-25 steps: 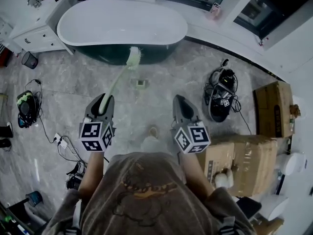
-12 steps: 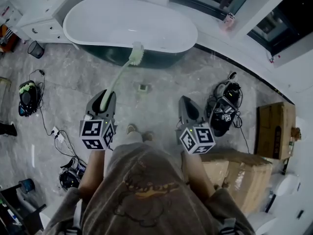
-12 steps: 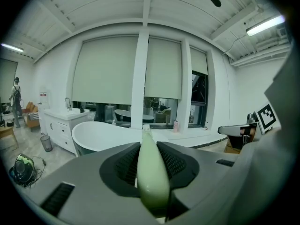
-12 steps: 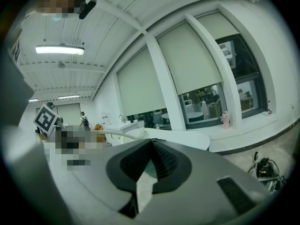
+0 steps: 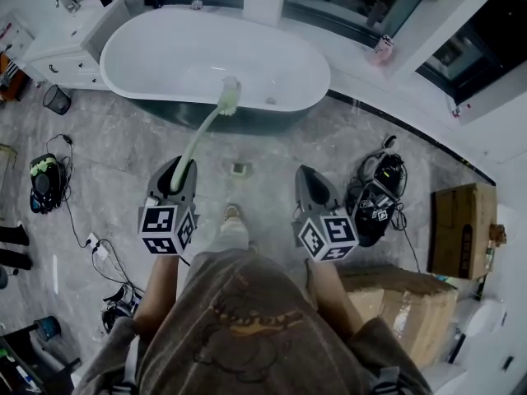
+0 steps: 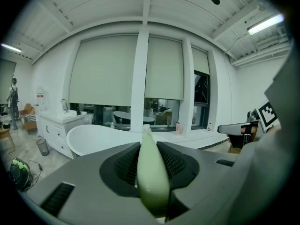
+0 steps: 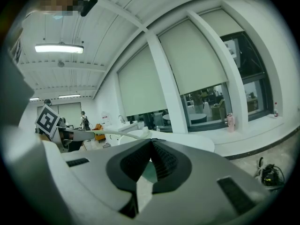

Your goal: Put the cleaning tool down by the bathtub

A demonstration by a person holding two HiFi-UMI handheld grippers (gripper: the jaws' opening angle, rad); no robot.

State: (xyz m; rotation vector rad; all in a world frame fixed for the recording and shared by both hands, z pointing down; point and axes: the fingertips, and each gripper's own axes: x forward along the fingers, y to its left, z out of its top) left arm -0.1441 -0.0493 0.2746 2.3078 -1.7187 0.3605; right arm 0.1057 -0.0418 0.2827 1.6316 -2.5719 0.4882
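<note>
Left gripper: jaws are clamped on the thick end of the cleaning tool, a pale green long-handled brush. The handle is carried forward and its bristle head is seen against the near rim of the bathtub; the tool is not yet set down. Placement is judged best made on the bare floor just beside the tub's dark base. The tool should be lowered until head and handle are both supported, and released only then, so that it does not drop. The floor drain should be kept clear. Right gripper: jaws are drawn together and nothing is held.
</note>
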